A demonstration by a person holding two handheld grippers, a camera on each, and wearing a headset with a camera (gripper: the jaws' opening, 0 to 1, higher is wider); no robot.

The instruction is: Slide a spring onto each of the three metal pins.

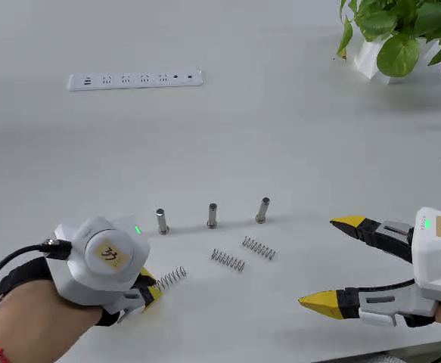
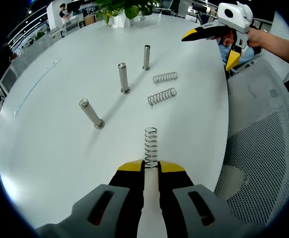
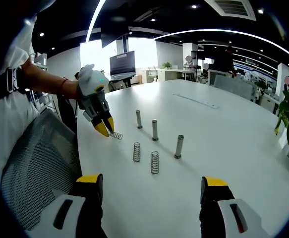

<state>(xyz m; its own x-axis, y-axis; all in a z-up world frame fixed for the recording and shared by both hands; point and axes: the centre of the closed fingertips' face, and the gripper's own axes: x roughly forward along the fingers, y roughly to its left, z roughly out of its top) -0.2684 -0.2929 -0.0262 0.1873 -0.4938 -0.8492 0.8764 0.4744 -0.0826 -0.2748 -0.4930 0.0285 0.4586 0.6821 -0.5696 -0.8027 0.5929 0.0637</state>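
Three upright metal pins stand in a row on the white table: left pin [image 1: 162,221], middle pin [image 1: 212,215], right pin [image 1: 262,210]. Two springs lie loose in front of them, one spring [image 1: 228,260] nearer me and another spring [image 1: 259,247] further right. My left gripper [image 1: 150,289] is shut on the end of a third spring [image 1: 172,277], which sticks out from its yellow tips toward the pins; in the left gripper view that spring [image 2: 150,146] points past the left pin [image 2: 90,113]. My right gripper [image 1: 332,262] hangs open at the right, nothing between its fingers.
A white power strip [image 1: 135,79] lies far back on the table. A potted green plant [image 1: 402,34] stands at the back right corner. The table's front edge [image 1: 402,349] runs under the right gripper. A mesh chair [image 2: 263,148] sits beside the table.
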